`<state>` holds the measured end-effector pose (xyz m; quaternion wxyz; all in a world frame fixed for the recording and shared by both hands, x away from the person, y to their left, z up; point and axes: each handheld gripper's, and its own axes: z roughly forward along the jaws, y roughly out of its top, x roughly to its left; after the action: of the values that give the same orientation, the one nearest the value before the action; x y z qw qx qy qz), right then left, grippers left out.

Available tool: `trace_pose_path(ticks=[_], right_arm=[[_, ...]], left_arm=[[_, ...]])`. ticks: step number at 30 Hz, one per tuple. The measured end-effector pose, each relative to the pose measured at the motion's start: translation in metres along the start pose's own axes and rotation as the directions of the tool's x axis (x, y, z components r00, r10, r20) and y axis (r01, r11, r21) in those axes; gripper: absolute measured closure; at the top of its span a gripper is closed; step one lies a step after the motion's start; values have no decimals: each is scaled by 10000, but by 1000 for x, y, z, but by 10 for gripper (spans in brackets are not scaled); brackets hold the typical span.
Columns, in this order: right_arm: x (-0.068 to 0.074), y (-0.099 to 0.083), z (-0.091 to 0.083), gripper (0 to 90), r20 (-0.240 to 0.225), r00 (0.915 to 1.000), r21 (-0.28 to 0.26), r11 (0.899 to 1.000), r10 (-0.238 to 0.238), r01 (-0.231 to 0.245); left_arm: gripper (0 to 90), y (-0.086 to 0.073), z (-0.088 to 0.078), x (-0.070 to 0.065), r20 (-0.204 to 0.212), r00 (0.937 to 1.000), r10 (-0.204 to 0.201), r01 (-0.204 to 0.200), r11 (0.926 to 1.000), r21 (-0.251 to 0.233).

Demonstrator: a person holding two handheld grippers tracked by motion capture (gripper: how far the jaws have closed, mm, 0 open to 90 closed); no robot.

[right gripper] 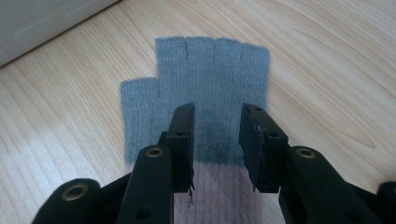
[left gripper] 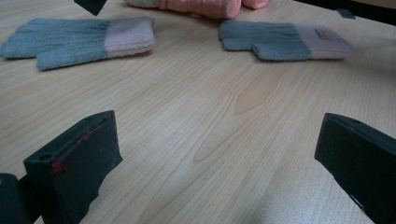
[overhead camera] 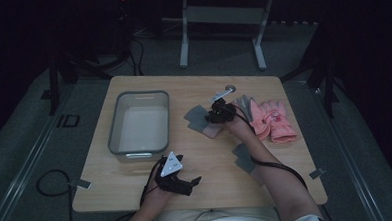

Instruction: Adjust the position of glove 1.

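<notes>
Two grey knitted gloves with pale pink cuffs lie flat on the light wooden table (overhead camera: 136, 173), well apart from each other. The far grey glove (right gripper: 205, 93) lies under the right gripper (right gripper: 217, 140), fingers pointing away; the jaws stand part open above its palm, just over the line where grey meets pink, with only a narrow strip of knit showing between them, and I cannot tell whether the pads touch it. The near grey glove (overhead camera: 244, 158) lies beside the person's right forearm. The left gripper (overhead camera: 184, 183) rests near the table's front edge with its jaws wide apart and nothing between them. A pair of pink padded gloves (overhead camera: 274, 119) lies to the right, and a clear plastic bin (overhead camera: 114, 134) stands to the left.
</notes>
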<state>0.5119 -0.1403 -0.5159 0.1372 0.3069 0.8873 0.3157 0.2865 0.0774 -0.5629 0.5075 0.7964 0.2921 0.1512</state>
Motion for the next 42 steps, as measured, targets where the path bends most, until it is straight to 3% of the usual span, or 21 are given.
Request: trace_pose_path(ticks=[7,10,14,19,23,27,29,31,32,33,35,36,38,39,40,42], right_arm=[[3,4,13,668,-246,9994,369,9990,-252,261],[8,1,24,686,107,9975,864,9939,-693,681],[3,-3,27,733,-74,9996,723,9971,264,-258],[11,0,28,845,427,9984,859,9955,361,-397],[14,2,21,860,444,9925,635,9911,1141,-1167],[22,1,2,863,787,9732,132,9759,2163,-2180],[31,-1,-5,863,1082,9678,-6,9735,2275,-2287],[38,-5,-15,864,1048,9485,-390,9542,2990,-2965],[42,-6,-20,863,1070,9429,-464,9489,3155,-3122],[47,-7,-26,864,1126,9308,-695,9372,3479,-3419],[53,-9,-39,864,1047,9156,-963,9203,3882,-3792],[55,-10,-47,865,1047,8991,-1242,9026,4250,-4122],[59,-12,-61,866,1163,8744,-1598,8777,4711,-4517],[62,-14,-67,866,1265,8669,-1777,8708,4822,-4585],[66,-14,-70,866,1439,8660,-1751,8736,4790,-4541],[71,-21,-77,866,1458,8439,-2021,8506,5163,-4855]], left_arm=[[0,0,0,0,-26,10000,46,-46,10000,-2],[0,0,0,0,-19,10000,71,-71,10000,-9],[0,0,-1,-1,-41,10000,49,-50,10000,-59],[0,0,-1,-1,-53,10000,53,-53,10000,-43],[0,-1,-2,-2,-251,9997,61,-65,9998,-166],[0,-1,-1,-2,-219,9997,56,-59,9999,-120],[0,-1,-1,-2,-227,9997,58,-60,9999,-105],[0,-1,-1,-2,-267,9996,92,-96,9999,-125],[0,-1,-1,-3,-292,9995,113,-117,9999,-125],[0,-1,-1,-3,-301,9995,137,-141,9998,-112],[0,-1,-1,-3,-292,9995,140,-142,9999,-93],[0,-1,-1,-3,-304,9995,131,-134,9999,-91],[0,-1,-1,-2,-283,9996,60,-63,9999,-115],[0,-1,-1,-2,-294,9996,45,-49,9999,-106],[0,-1,-1,-2,-306,9995,40,-44,9999,-105],[0,-1,-1,-3,-324,9994,121,-124,9999,-97]])
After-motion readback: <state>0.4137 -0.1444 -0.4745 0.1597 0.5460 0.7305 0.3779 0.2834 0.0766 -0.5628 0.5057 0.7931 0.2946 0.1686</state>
